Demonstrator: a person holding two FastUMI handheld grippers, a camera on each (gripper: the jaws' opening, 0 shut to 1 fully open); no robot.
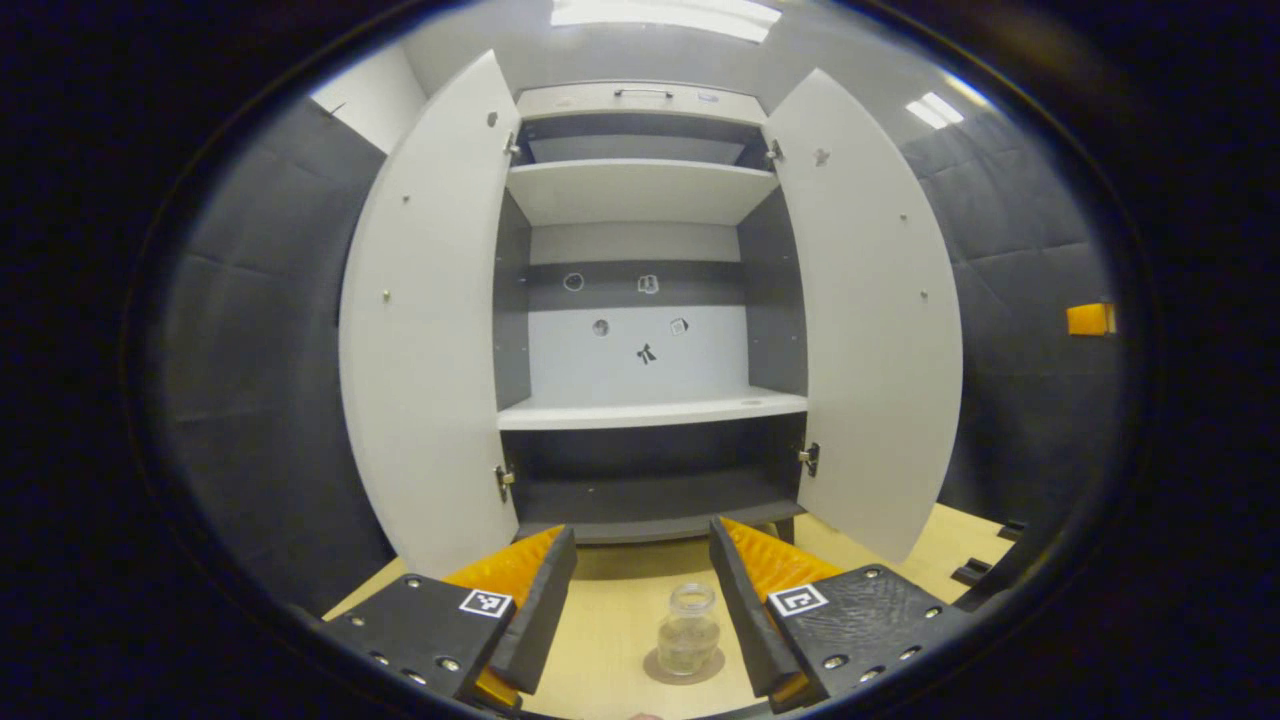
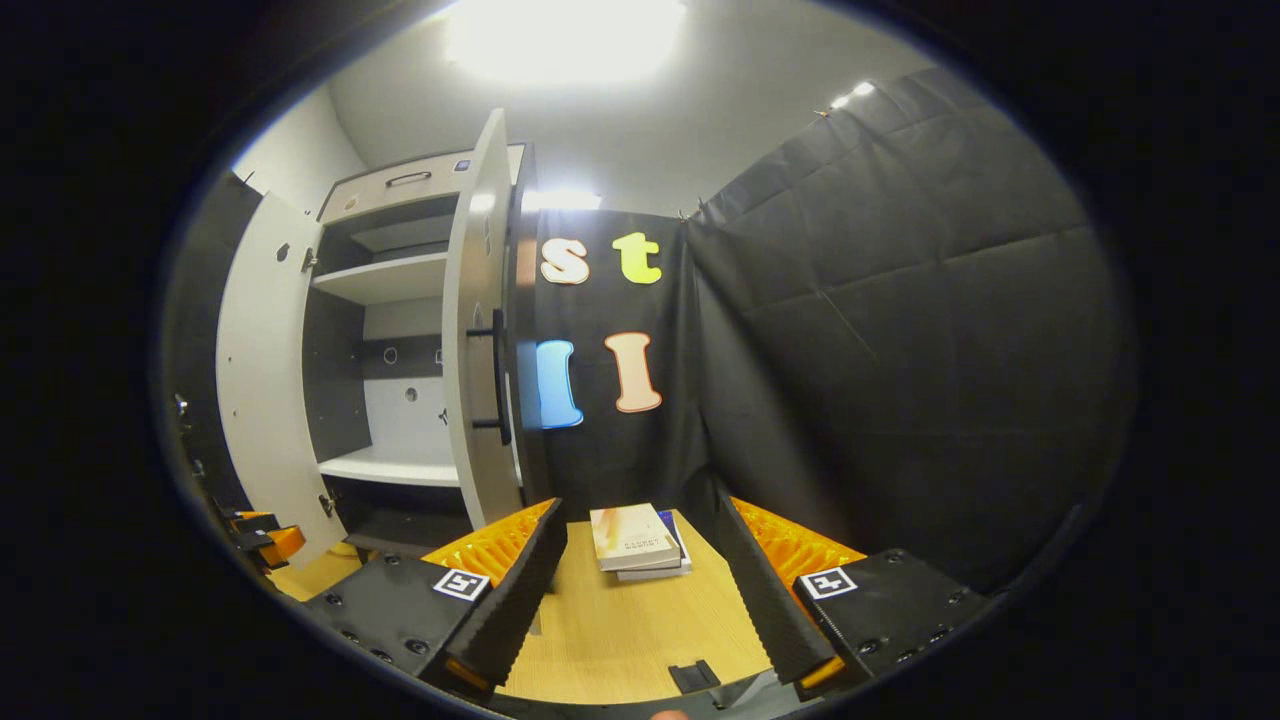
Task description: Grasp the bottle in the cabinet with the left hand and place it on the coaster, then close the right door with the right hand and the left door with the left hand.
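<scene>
In the left gripper view a small clear glass bottle (image 1: pixel 688 630) stands upright on a round brown coaster (image 1: pixel 658 668) on the wooden table, in front of the cabinet. My left gripper (image 1: pixel 640 600) is open, its fingers apart on either side of the bottle without touching it. Both cabinet doors stand wide: the left door (image 1: pixel 425 330) and the right door (image 1: pixel 865 320). In the right gripper view my right gripper (image 2: pixel 640 585) is open over bare table, and the right door (image 2: pixel 478 370) with its dark handle (image 2: pixel 497 372) rises to the left of it.
The cabinet's shelves (image 1: pixel 650 410) hold nothing visible. A small stack of books (image 2: pixel 638 540) lies on the table (image 2: pixel 620 630) ahead of my right gripper, near the black cloth wall. The other gripper (image 2: pixel 262 538) shows at the far left of the right gripper view.
</scene>
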